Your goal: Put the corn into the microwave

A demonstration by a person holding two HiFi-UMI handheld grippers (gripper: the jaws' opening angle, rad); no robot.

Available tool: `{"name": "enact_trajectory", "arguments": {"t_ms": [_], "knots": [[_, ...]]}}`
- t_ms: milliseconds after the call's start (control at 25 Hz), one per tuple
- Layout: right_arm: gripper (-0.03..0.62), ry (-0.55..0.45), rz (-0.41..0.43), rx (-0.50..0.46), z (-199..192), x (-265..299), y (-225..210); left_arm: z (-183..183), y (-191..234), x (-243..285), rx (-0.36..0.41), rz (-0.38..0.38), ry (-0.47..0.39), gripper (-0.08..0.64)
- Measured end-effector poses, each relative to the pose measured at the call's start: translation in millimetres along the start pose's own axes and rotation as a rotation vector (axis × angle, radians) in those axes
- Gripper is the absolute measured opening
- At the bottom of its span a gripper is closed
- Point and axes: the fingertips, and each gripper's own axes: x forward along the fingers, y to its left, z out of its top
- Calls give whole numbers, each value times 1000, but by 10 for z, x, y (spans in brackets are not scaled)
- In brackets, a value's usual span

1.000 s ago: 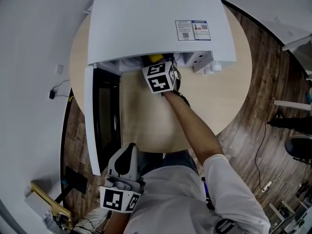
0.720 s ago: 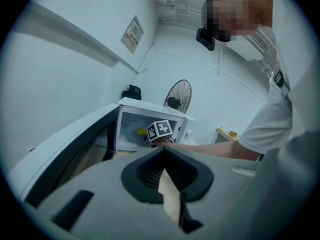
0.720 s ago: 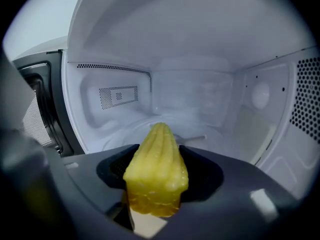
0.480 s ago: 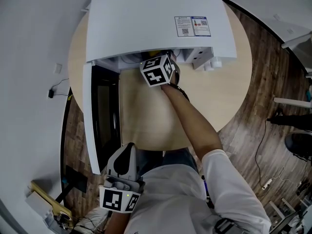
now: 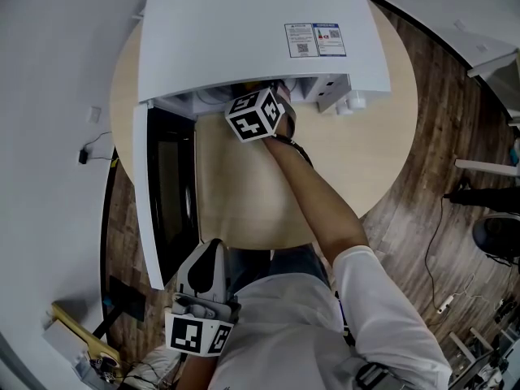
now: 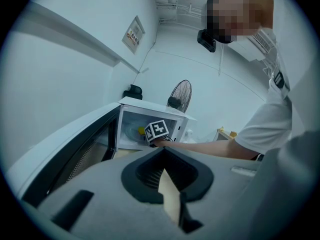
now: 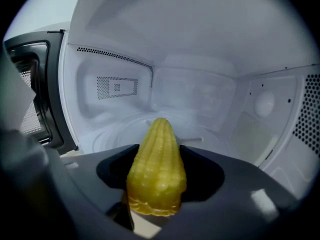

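A yellow corn cob sits between the jaws of my right gripper, tip pointing ahead, and the jaws are shut on it. That gripper reaches into the open cavity of the white microwave, above the glass turntable. In the head view only its marker cube shows at the oven's mouth; the corn is hidden under the oven's top. The left gripper view shows a yellow bit of the corn inside the oven. My left gripper hangs low by the person's lap, shut and empty.
The microwave door swings wide open to the left, over the table edge. The oven stands on a round wooden table. Cavity walls with vent holes close in on both sides. A fan stands behind the oven.
The right gripper's cube has slid up and left, deeper under the oven's top edge. The yellow corn seen a second ago in the head view is now hidden. The left gripper has not moved.
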Motion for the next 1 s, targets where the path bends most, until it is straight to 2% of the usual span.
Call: {"name": "enact_trajectory", "arguments": {"t_ms": [320,560,1000], "knots": [[265,10,-16,2,-6,0,2,12,-8,-51,5,19,-14,-2],[308,9,2,49,-34,-22,-27,2,-27,-66,5,28,-19,-2],[308,-22,27,91,13,-218,-15,58,-148,-49,-14,20,-47,-2]]}}
